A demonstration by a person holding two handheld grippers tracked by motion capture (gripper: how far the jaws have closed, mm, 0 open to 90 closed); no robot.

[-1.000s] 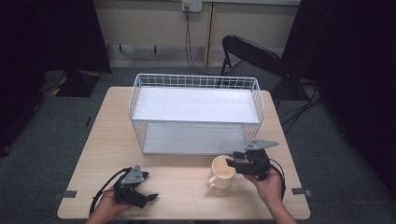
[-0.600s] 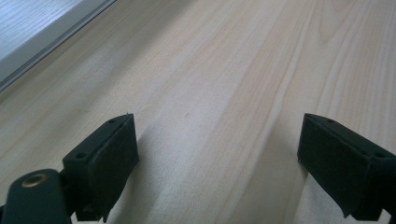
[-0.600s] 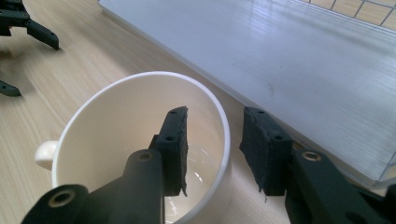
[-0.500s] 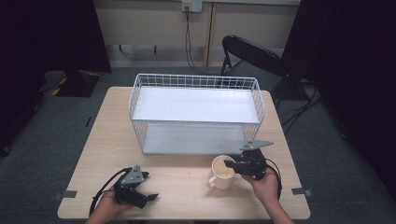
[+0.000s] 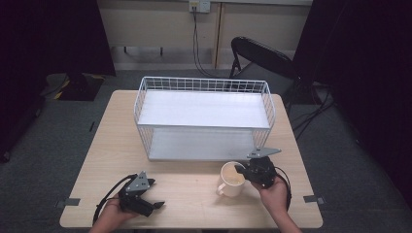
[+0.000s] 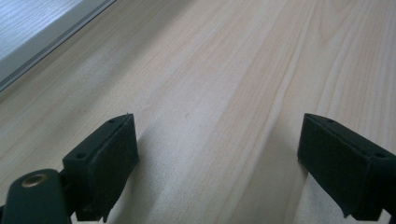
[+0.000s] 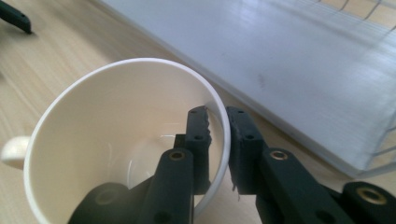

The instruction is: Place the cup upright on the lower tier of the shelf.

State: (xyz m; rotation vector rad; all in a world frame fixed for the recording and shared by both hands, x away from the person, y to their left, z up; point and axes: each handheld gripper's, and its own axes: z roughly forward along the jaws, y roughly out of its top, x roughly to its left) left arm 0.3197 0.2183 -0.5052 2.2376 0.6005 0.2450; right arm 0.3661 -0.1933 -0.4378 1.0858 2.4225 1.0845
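Right gripper view: the right gripper [image 7: 218, 140] is pinching the cream mug [image 7: 116, 140] by its rim, one jaw inside, one outside.
Mug is sitting on the desk [image 5: 194, 184] at lower right of the high view, before the wire basket [image 5: 204, 116]; lifting probably comes next. Left gripper [image 6: 219, 158] is resting with jaws apart, empty.

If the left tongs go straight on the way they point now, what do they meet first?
Probably bare table: the open left tongs look along empty wood. The wire basket's base edge sits off to one side; depth is unclear.

Table [image 5: 194, 187] brightly lit; dark surroundings; soft shadows; near claws blurred.
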